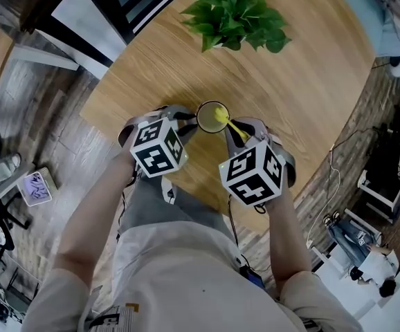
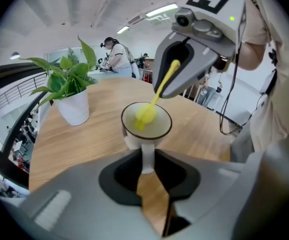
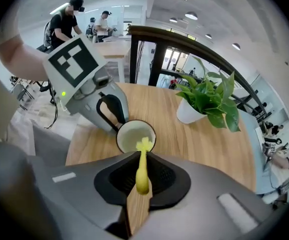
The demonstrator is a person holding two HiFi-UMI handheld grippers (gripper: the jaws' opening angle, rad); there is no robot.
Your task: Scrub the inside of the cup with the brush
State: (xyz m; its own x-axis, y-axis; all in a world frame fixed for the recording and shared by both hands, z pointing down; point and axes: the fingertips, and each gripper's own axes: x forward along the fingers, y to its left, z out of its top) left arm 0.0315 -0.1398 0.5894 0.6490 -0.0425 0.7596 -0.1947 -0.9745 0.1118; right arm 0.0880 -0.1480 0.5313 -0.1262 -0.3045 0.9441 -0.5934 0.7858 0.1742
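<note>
Upright cup (image 2: 147,121) was seen near potted plant (image 2: 67,84), over counter (image 2: 84,139); handle was clamped by left gripper (image 2: 148,161) fingers. Yellow brush (image 3: 142,159) was gripped by right gripper (image 3: 140,184) fingers, bristles sunk inside cup.

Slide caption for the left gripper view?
Left gripper holds the cup by its handle; right gripper's yellow brush reaches inside.

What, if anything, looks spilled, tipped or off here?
Nothing stands out. The cup stands upright on the table, its handle in the left claw; the right claw holds the brush, head inside the cup. The potted plant is upright.
</note>
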